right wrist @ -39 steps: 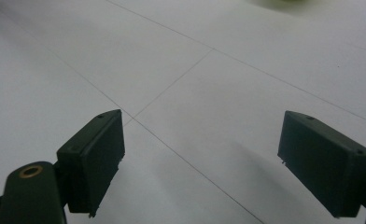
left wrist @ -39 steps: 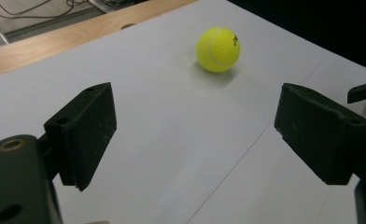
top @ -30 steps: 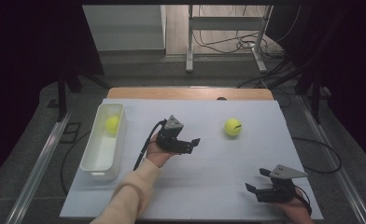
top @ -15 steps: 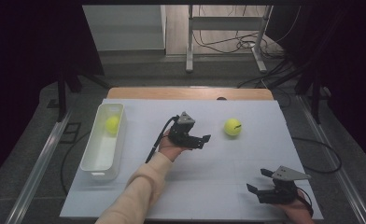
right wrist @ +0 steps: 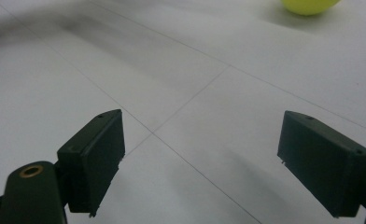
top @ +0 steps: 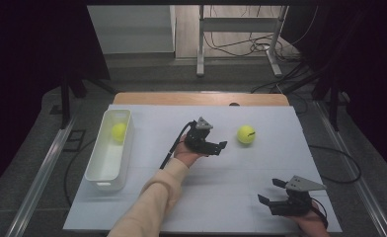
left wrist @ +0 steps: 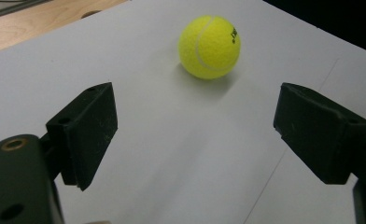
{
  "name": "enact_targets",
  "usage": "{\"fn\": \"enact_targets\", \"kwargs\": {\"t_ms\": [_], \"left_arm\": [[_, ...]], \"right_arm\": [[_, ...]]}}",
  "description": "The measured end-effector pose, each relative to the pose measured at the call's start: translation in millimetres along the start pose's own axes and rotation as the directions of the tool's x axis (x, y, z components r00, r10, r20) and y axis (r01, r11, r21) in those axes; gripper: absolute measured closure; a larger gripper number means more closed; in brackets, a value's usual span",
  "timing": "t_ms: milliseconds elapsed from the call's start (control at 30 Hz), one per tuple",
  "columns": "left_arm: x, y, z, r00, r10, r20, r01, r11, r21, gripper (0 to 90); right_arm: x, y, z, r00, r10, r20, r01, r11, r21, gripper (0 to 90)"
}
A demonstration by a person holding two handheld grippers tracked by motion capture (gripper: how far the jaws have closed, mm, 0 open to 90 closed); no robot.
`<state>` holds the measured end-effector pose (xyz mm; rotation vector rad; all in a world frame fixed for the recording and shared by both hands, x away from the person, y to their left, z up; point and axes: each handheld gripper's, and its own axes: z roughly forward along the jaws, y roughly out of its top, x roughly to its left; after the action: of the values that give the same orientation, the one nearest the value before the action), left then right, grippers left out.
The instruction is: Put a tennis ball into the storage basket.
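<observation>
Tennis ball (top: 246,134) sits loose on the white tabletop (top: 231,197), right of centre toward the far edge. Your left hand-held gripper (top: 220,148) hovers just beside it, jaws spread wide, pointing at the ball, not touching. Your right hand-held gripper (top: 269,192) sits at the near right corner, jaws wide too, nothing between them. Second tennis ball (top: 119,132) lies in the far end of the white bin (top: 98,175) at the left.

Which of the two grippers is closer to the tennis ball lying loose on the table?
Left. The left gripper sits just beside the tennis ball, jaws open toward it; the right gripper is far off by the near edge.
</observation>
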<state>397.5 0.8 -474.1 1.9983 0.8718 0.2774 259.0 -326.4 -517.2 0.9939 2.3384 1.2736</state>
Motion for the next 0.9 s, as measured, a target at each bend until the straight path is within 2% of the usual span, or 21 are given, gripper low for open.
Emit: {"fn": "enact_targets", "kwargs": {"t_ms": [67,167,300,433,700,900], "left_arm": [[-0.4,2.3,1.4,1.0,0.003,-0.006,-0.003,1.0,0.002,14.4],[-2.2,5.6,4.5,1.0,-0.003,0.009,0.003,1.0,-0.003,14.4],[-4.1,9.4,12.7,0.9998,0.017,-0.011,-0.017,0.9998,0.014,14.0],[-2.6,12.9,24.0,0.9999,-0.004,0.012,0.003,0.9997,0.024,13.2],[-2.6,22.0,39.3,0.9996,0.013,0.024,-0.014,0.9981,0.059,11.0],[-3.9,31.7,48.5,0.9986,0.029,0.045,-0.031,0.9977,0.06,10.5]], "right_arm": [[1.6,1.0,-0.6,1.0,-0.003,-0.002,0.003,1.0,-0.007,15.3],[2.6,2.4,-0.3,1.0,-0.01,-0.002,0.01,1.0,-0.012,15.3],[1.9,3.8,1.1,0.9999,-0.009,-0.008,0.009,1.0,-0.014,15.4],[-0.5,6.2,2.4,0.9999,-0.013,-0.009,0.013,1.0,-0.018,15.4],[-2.8,10.7,7.7,0.9998,-0.018,-0.009,0.018,1.0,-0.021,15.6],[-2.1,11.9,9.4,0.9999,-0.015,-0.009,0.015,1.0,-0.015,15.7]]}}
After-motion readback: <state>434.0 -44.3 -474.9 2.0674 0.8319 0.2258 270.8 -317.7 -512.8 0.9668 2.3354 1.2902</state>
